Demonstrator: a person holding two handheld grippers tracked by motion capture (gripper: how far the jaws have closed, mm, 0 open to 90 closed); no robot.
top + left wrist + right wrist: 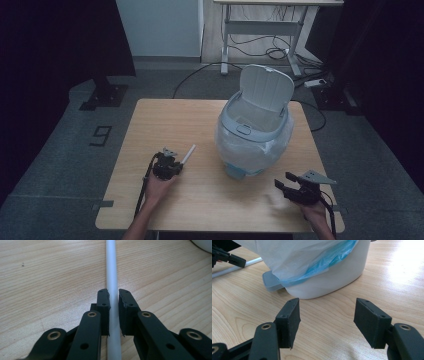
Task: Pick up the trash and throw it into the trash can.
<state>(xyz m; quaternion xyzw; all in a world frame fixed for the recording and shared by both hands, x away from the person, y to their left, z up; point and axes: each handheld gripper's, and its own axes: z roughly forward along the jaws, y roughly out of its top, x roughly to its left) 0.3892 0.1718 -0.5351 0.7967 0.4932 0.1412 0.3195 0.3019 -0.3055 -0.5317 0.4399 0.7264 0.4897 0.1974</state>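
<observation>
Left tongs (pixel 113 298) pinching white tube (pixel 111 267), pads tight on both sides; tube lying flat on wooden surface (pixel 50 277), left of white bin (pixel 255 131) w/ lid up and plastic liner (pixel 235 147) draped over rim. Right tongs (pixel 327 322) spread, nothing between, resting low near bin base (pixel 329 282), pedal (pixel 270 281) just beside.

Risks, judged from here:
- Grip near one end of tube, so long free end prob. droops or swings on lift; could knock bin wall.
- Smooth round tube, narrow pads: may roll or slip out if tilted fast.
- Loose liner may snag tube tip at rim on way in.
- Right tongs close to pedal: accidental nudge could shift bin.
</observation>
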